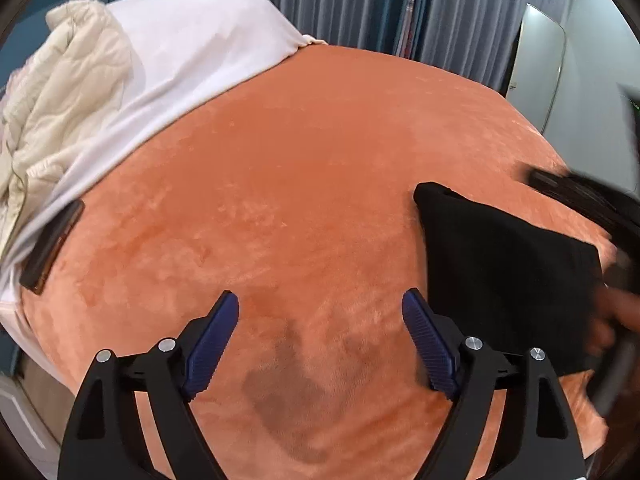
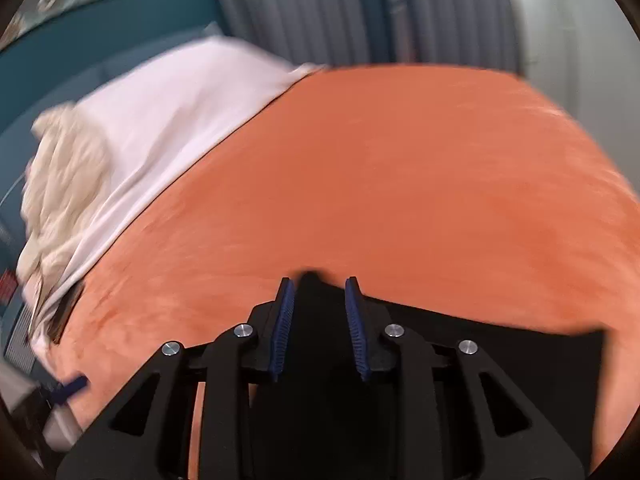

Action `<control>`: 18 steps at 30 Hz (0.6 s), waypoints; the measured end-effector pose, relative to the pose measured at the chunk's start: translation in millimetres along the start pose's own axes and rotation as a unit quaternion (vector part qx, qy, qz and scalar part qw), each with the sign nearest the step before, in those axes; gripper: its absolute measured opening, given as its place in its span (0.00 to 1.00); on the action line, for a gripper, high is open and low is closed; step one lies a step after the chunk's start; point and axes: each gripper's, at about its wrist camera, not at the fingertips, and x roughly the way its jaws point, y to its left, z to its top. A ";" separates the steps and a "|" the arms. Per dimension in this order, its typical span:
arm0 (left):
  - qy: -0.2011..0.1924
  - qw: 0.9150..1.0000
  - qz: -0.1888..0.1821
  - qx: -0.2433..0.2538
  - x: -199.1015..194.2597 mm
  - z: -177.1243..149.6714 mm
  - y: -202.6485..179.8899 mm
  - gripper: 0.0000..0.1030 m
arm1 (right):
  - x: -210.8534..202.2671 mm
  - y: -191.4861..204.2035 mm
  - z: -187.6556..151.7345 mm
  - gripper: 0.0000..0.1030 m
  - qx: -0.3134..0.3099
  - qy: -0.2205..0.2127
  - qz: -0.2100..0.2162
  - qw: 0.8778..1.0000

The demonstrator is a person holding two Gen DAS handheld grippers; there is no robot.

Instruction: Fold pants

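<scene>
While the orange blanket (image 1: 300,168) lies mostly bare, I judge folding nearly done: the black pants (image 1: 508,280) sit compact at its right. My right gripper (image 2: 320,292) pinches their edge; my left gripper (image 1: 320,312) gapes, holding nothing.

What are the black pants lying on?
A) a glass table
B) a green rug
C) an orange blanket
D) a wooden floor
C: the black pants lie on the fuzzy orange blanket that covers the bed, to the right of the wide-open left gripper; in the right wrist view the same dark cloth sits between the fingers of the right gripper.
</scene>
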 end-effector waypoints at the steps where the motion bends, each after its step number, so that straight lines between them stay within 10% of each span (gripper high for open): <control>1: 0.000 1.000 -0.002 0.005 -1.2 -1.0 -4.9 0.79 | -5.9 -24.8 -11.5 0.26 0.022 0.002 -0.013 1.000; 4: 0.008 1.000 -0.024 0.015 -0.3 -1.3 -28.2 0.79 | 12.5 -130.8 -43.4 0.15 0.105 0.057 -0.081 0.989; 6: 0.018 0.999 -0.047 0.021 -1.9 -1.7 -48.6 0.79 | -9.3 -175.8 -57.3 0.14 0.174 0.038 -0.023 0.984; 11: 0.014 0.997 -0.058 0.051 -8.8 -9.8 -90.3 0.81 | -98.2 -168.4 -58.9 0.19 0.165 -0.037 0.009 0.986; 15: 0.044 0.995 -0.047 0.074 21.2 -21.3 -117.3 0.84 | -67.3 -163.0 -97.5 0.12 0.110 0.034 -0.037 0.993; 18: 0.076 0.993 -0.007 0.092 53.9 -33.5 -121.8 0.86 | -93.1 -175.8 -109.4 0.17 0.170 0.003 -0.004 0.985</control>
